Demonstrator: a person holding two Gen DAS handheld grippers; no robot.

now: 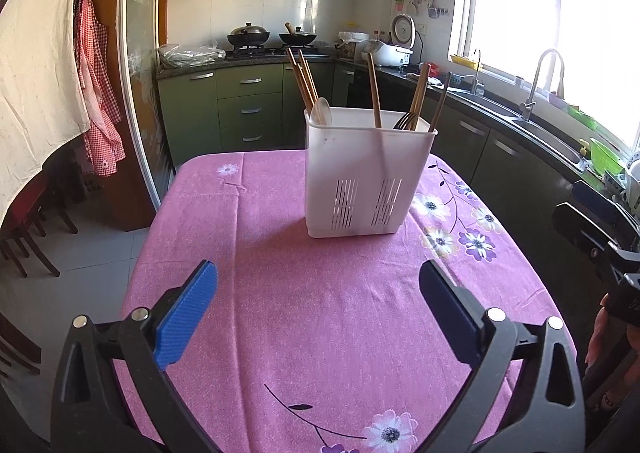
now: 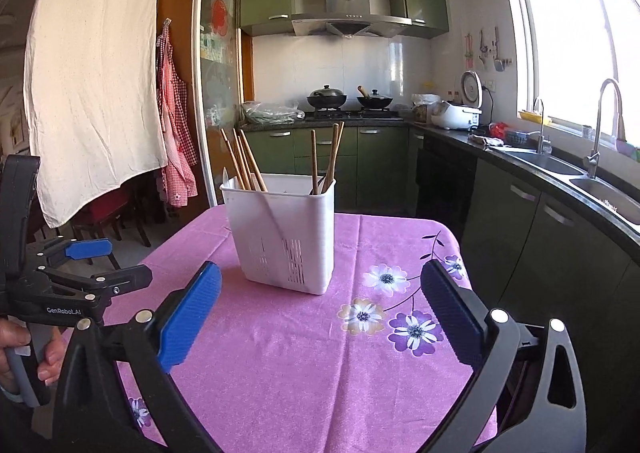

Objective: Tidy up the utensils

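Both tongs, left [image 1: 318, 317] and right [image 2: 320, 317], are spread wide and hold nothing; the holder [image 1: 366, 177] with chopsticks [image 1: 303, 79] stands ahead of them.

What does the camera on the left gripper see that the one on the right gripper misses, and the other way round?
Only the left wrist view shows a white spoon and a dark fork in the holder. Only the right wrist view shows the left gripper from the side, open, with the hand holding it. Both show the white utensil holder with wooden chopsticks on the pink floral tablecloth; the right gripper is also open and empty.
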